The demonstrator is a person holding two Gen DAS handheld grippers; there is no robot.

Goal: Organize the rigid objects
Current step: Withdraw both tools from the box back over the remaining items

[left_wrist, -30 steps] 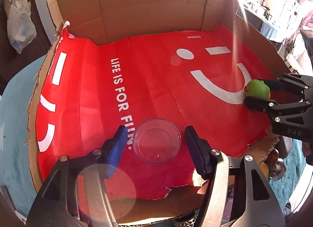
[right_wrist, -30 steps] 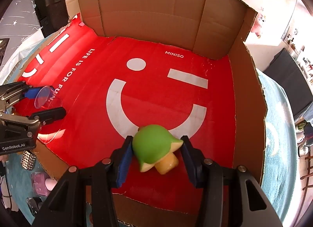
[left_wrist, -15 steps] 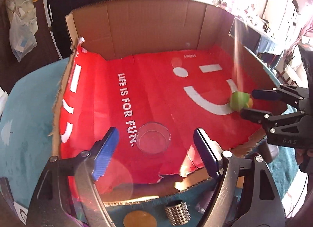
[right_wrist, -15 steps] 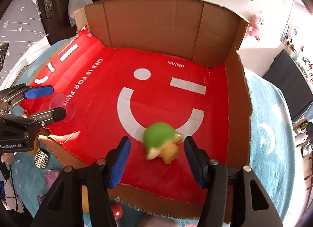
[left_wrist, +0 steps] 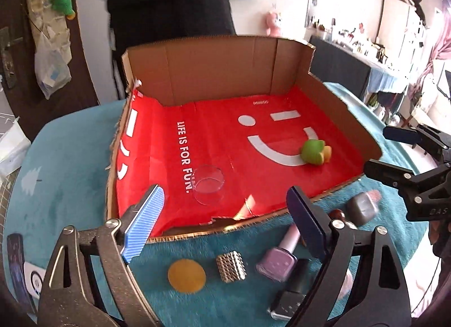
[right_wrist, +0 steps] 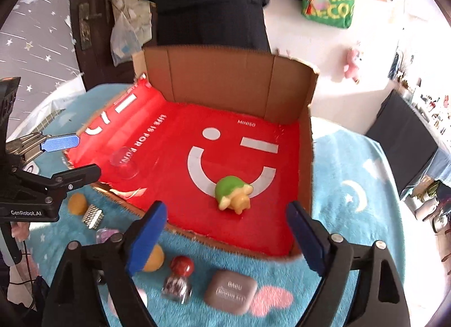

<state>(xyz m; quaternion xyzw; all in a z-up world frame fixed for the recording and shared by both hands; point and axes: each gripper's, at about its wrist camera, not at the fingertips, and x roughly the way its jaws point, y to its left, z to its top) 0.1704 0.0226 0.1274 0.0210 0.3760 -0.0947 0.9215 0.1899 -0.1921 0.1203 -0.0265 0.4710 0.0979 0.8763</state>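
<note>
Both hand-held grippers have just been opening, and nothing is left between the jaws of either: the left hand-held gripper [left_wrist: 222, 219] is spread wide above the near edge of the box [left_wrist: 214, 73], and the right hand-held gripper [right_wrist: 225, 234] is spread wide above the near right corner. The two things lie inside, well apart, which suggests they have been set down as sorted. The cup [left_wrist: 208, 184], a clear, thin-walled round piece, is upright on the near left part of the floor, beside the white lettering. The turtle [right_wrist: 232, 193], a smooth toy with a glossy green dome and pale yellow body, rests on the white smile curve toward the near right. The box is plain corrugated cardboard with tall far and right walls and a torn, low near edge; its floor is lined with a creased red bag [left_wrist: 225, 135], slick and shiny. The unsorted things are kept on the worktop [left_wrist: 70, 163], which is covered in a fluffy teal cloth, just outside the near edge: a flat orange disc [left_wrist: 186, 274], a knurled metal block [left_wrist: 231, 266], a lilac polish bottle [left_wrist: 277, 263], a dark bottle [left_wrist: 287, 301], a red-capped bottle [right_wrist: 179, 279] and a rounded grey case [right_wrist: 230, 296]. These are judged the likely next picks, though which one cannot be told.
</note>
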